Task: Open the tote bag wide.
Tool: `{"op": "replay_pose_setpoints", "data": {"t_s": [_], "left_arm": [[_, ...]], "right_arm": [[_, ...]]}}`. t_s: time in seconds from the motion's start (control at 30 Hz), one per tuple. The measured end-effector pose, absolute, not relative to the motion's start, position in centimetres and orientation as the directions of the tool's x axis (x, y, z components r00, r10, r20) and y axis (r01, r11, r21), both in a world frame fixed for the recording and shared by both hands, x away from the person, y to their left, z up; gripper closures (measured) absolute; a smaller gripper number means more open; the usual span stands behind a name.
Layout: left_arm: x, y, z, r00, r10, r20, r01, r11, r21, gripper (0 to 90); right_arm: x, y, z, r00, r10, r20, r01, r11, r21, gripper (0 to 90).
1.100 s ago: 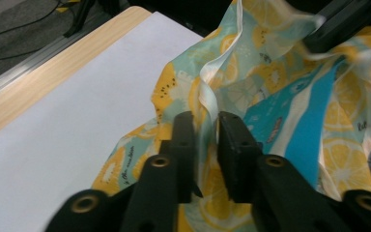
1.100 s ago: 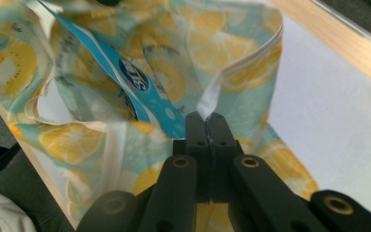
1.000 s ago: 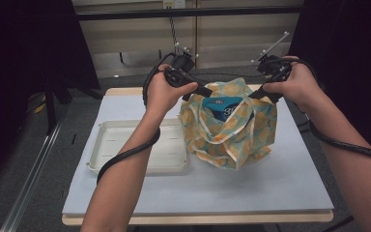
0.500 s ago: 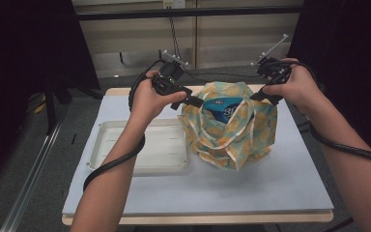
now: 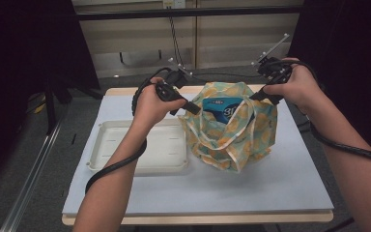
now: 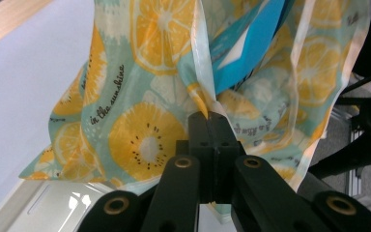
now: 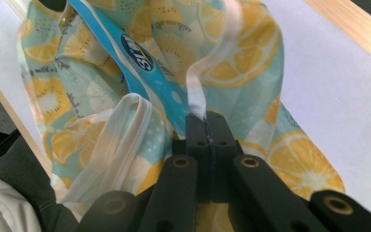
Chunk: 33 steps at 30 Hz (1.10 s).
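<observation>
A fabric bag (image 5: 232,126) printed with orange and lemon slices on a pale teal ground is held up over the grey mat (image 5: 280,183) of the table, between the two grippers. Its bottom appears to rest on the mat, though that contact cannot be made out for certain from the high view.

The left gripper (image 5: 189,107) is set at the left side of the bag's mouth. Its jaws have just been closing, and in the left gripper view (image 6: 207,116) they are seen pressed together with a gathered fold of the bag's rim pinched at their tips; the cloth rises straight out of the seam between them. The right gripper (image 5: 260,94) is set at the right side of the mouth. In the right gripper view (image 7: 206,118) its jaws are likewise pressed together, with the bag's cloth gathered at the tips and a pale strap (image 7: 198,89) rising from them. A second pale strap loop (image 7: 118,140) hangs just to the left of those jaws.

A blue packet (image 5: 221,107) is seen standing inside the open mouth, between the two pinched edges.

On the cloth, the script "in the sunshine" (image 6: 107,94) can be read. White numerals are printed on the packet, and a dark oval logo (image 7: 136,52) is borne on it, its lettering too blurred to be read.

A white tray (image 5: 140,147) lies on the mat just beside the bag, on its left.
</observation>
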State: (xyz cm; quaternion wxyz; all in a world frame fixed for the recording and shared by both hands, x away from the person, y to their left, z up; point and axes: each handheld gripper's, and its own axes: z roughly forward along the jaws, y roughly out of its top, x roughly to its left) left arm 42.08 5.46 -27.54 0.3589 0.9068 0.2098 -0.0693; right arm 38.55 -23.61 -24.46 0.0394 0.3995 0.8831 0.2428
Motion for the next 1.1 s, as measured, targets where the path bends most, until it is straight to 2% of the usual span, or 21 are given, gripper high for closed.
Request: {"op": "replay_pose_setpoints", "data": {"t_s": [0.27, 0.33, 0.53, 0.73, 0.9, 1.1], "left_arm": [[42.0, 5.9, -23.0, 0.914, 0.291, -0.283, 0.405, -0.596, 0.693, 90.0], [42.1, 5.6, -22.0, 0.917, 0.252, -0.309, 0.399, -0.575, 0.715, 90.0], [42.2, 3.5, -20.2, 0.928, 0.236, -0.289, 0.373, -0.542, 0.754, 90.0], [43.3, 1.2, -21.2, 0.926, 0.273, -0.261, 0.369, -0.504, 0.781, 90.0], [44.6, 0.2, -23.6, 0.904, 0.353, -0.239, 0.406, -0.543, 0.735, 90.0], [45.1, -0.1, -25.8, 0.894, 0.374, -0.248, 0.435, -0.582, 0.687, 90.0]], "right_arm": [[38.6, -23.7, -24.4, -0.681, 0.722, 0.124, 0.684, 0.565, 0.461, 90.0], [38.6, -23.7, -24.4, -0.679, 0.723, 0.126, 0.685, 0.564, 0.461, 90.0], [38.5, -23.8, -24.5, -0.68, 0.721, 0.131, 0.687, 0.564, 0.458, 90.0], [38.4, -23.8, -24.5, -0.681, 0.721, 0.13, 0.686, 0.566, 0.458, 90.0], [38.4, -24.0, -24.4, -0.681, 0.721, 0.128, 0.684, 0.565, 0.461, 90.0], [38.3, -24.3, -24.2, -0.683, 0.719, 0.126, 0.68, 0.565, 0.467, 87.0]]}}
